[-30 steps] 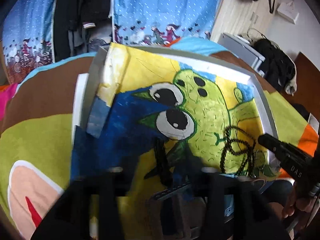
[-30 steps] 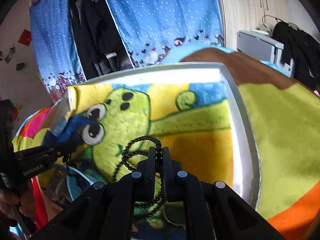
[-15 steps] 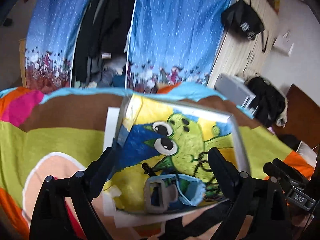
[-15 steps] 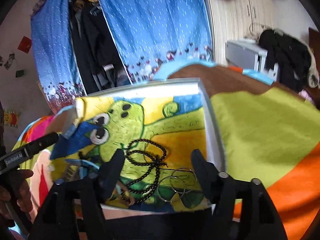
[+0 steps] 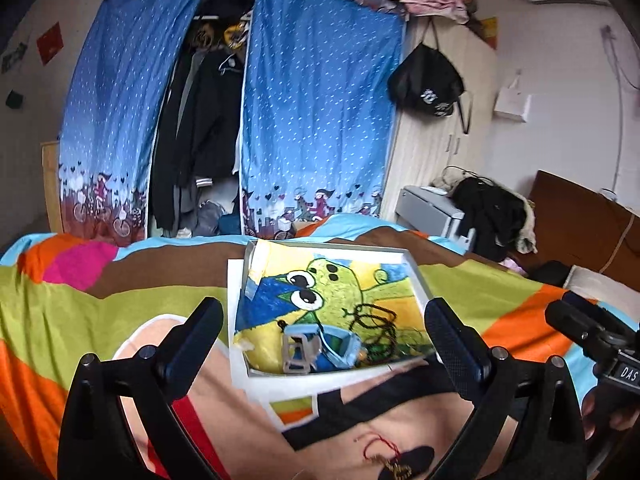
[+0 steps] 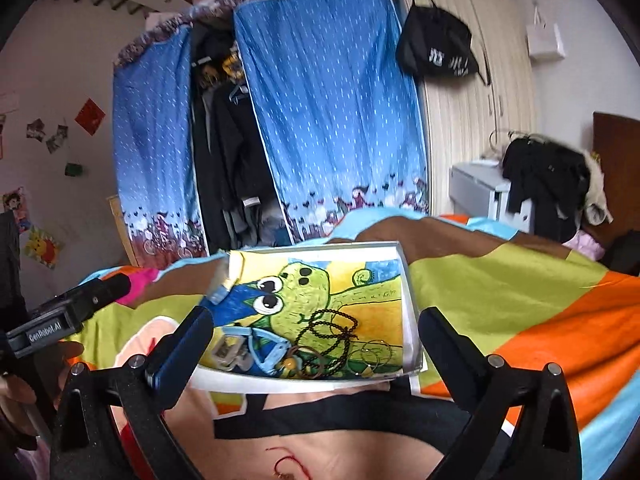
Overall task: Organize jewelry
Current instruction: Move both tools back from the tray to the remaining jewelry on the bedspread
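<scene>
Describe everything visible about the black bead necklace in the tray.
The black bead necklace is a long strand of small, dark, round beads, glossy like polished wood or stone. It lies loose in several overlapping loops, flat on the green cartoon drawing lining the shallow white tray, towards the near right corner. Its lower loops overlap brown bangles and touch thin wire hoops; a blue watch strap lies just left. Neither gripper touches it.

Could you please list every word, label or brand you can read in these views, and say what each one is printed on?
"GenRobot.AI": white label on the black left claw body.
"DAS": start of a label, cut off by the frame edge, on the black right claw body.
White print on the hanging black fabric bag: too blurred to read.
</scene>
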`<state>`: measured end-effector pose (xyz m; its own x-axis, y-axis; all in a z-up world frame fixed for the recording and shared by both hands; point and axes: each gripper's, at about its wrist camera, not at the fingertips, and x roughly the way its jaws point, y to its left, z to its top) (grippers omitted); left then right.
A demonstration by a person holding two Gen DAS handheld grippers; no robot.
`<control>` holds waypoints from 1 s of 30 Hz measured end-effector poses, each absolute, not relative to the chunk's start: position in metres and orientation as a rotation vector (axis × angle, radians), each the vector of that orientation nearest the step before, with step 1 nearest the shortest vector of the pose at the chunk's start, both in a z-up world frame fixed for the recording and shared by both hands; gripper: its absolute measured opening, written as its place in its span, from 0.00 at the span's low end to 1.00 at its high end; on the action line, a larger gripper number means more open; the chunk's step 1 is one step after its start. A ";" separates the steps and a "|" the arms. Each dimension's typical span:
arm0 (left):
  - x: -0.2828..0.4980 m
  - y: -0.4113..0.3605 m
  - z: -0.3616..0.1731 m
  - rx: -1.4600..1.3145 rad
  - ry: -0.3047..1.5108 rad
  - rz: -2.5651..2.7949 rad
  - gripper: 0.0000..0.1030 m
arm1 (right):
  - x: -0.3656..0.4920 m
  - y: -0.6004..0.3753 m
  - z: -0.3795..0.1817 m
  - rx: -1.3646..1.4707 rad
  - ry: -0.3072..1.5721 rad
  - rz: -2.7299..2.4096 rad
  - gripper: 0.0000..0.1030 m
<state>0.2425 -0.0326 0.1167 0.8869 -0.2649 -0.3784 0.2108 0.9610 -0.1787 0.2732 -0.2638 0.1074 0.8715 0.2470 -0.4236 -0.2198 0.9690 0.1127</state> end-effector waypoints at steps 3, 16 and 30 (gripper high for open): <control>0.217 -0.033 0.118 -0.124 0.391 -0.265 0.96 | 0.241 -0.262 0.115 0.065 0.411 0.240 1.00; 0.131 -0.029 0.092 -0.053 0.406 -0.295 0.96 | 0.132 -0.253 0.100 0.022 0.355 0.208 1.00; 0.135 -0.048 0.005 0.086 0.684 -0.423 0.96 | 0.112 -0.251 0.033 0.025 0.628 0.160 1.00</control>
<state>0.1353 -0.0485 0.0046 0.6935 -0.3506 -0.6294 0.4065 0.9117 -0.0599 0.1124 -0.2506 0.0331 0.7971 0.1568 -0.5832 -0.1419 0.9873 0.0715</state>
